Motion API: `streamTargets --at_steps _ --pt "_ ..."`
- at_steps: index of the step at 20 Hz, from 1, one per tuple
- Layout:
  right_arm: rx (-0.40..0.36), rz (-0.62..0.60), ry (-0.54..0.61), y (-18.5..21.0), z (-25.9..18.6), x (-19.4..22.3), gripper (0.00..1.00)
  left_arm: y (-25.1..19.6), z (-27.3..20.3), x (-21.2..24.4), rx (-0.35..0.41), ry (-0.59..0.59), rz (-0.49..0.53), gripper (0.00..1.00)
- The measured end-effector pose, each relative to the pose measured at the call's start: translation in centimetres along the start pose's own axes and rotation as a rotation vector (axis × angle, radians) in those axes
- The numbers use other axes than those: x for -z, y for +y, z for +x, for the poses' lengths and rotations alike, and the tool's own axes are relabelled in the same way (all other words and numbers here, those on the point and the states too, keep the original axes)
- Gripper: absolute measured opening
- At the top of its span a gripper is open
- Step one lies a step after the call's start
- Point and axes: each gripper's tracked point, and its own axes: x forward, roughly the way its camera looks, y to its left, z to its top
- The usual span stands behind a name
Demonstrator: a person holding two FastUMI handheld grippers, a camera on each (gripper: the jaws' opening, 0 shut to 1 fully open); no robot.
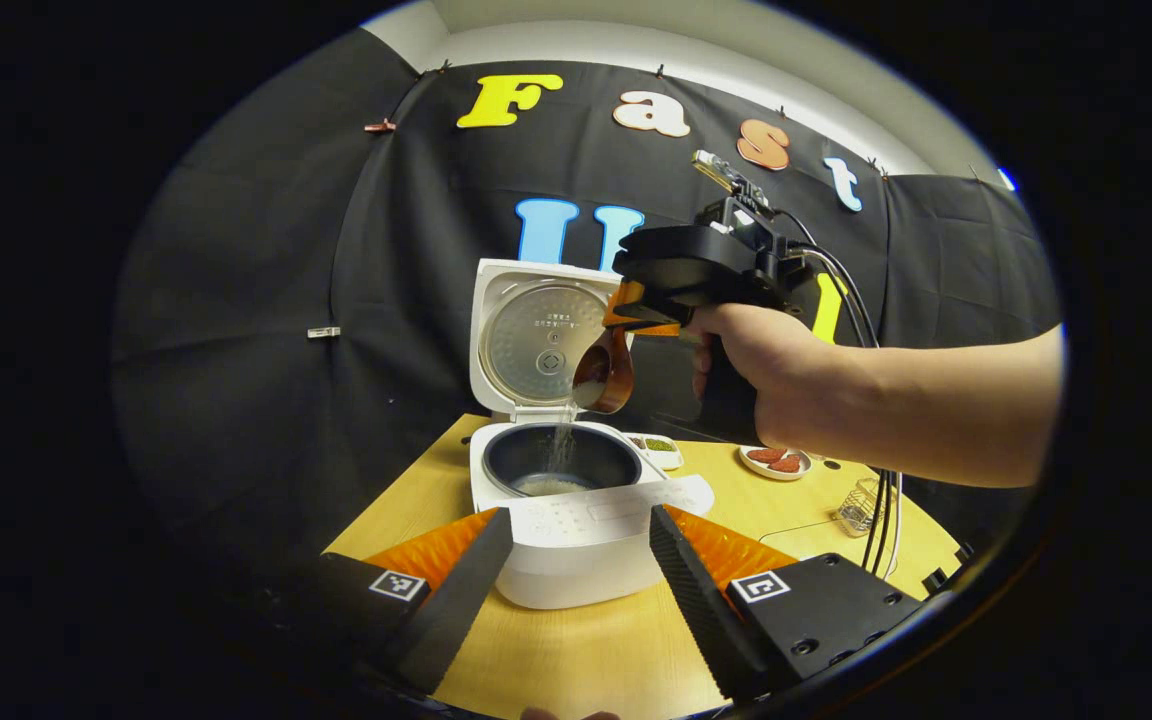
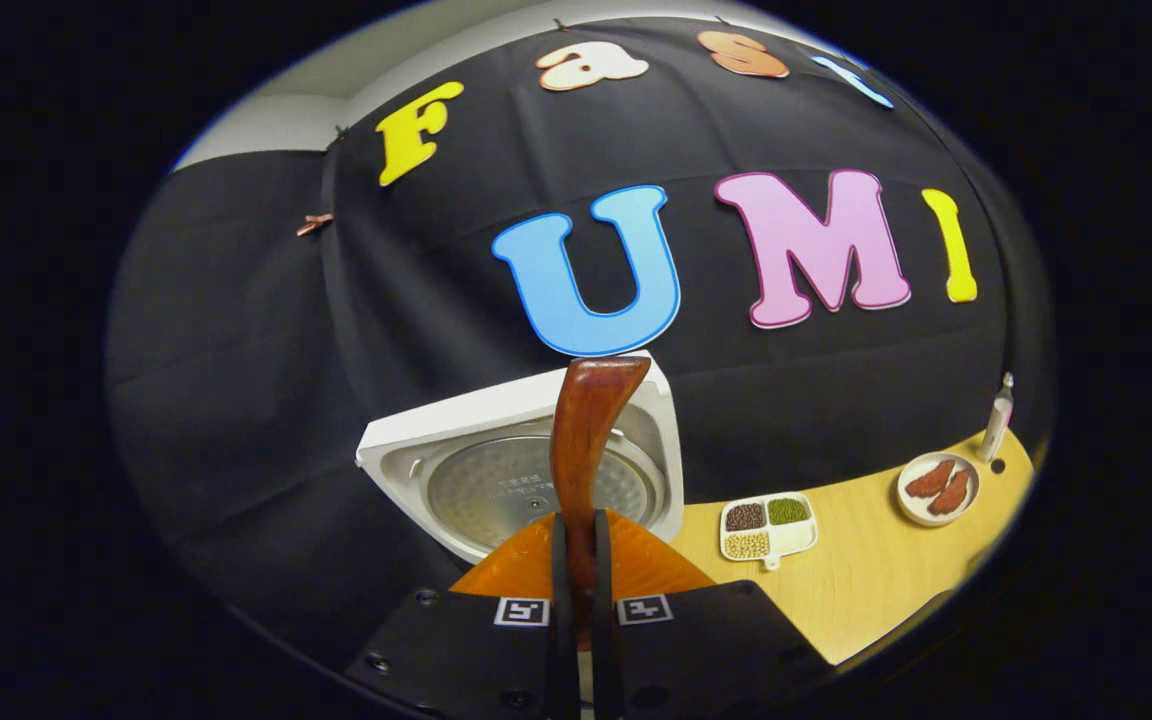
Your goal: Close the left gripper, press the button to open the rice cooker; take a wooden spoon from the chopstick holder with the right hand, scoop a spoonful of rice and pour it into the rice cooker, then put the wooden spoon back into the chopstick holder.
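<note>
Left gripper view showed the left tongs [image 1: 581, 545] spread wide open at the bottom, their two dark fingers reaching toward the front of the white rice cooker [image 1: 576, 540], which sat on the wooden surface [image 1: 576, 650]. The cooker's lid [image 1: 541, 335] stood raised upright behind the dark inner pot [image 1: 561, 460], and a small pile of rice [image 1: 551, 485] lay in the bottom of that pot. Above the pot, the wooden spoon [image 1: 604, 375] was tilted bowl-down, with a thin stream of grains falling from it into the pot. To the right of the spoon, the right tongs [image 1: 641, 310] gripped its handle, and a hand [image 1: 766, 365] held those tongs from the right. Farther right on the surface lay a divided dish of beans [image 1: 658, 447], a small plate with red pieces [image 1: 776, 462] and a small wire basket [image 1: 861, 507].

In the right gripper view, the open lid [image 2: 496, 470] appeared at left of centre. The spoon's handle [image 2: 586, 440] rose from between the two fingers of the right tongs [image 2: 581, 600], which were closed tightly on it. To the right sat the divided dish [image 2: 768, 527], then the plate [image 2: 938, 487], and a small bottle [image 2: 998, 415] near the edge.
</note>
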Motion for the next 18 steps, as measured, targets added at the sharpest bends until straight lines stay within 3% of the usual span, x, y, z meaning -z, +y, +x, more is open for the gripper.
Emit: streamTargets --at_steps 5,14,18 --pt "-0.056 -0.155 -0.027 2.0 -0.6 0.0 0.1 0.1 0.3 0.4 0.001 0.002 -0.005 0.95" --pt "-0.186 -0.564 -0.074 6.0 -2.4 0.4 0.1 -0.2 0.5 0.0 0.003 -0.003 -0.008 0.95" --pt "-0.236 -0.688 -0.089 7.5 -3.4 1.4 0.1 -0.5 0.4 0.1 0.007 0.0 -0.012 0.95"
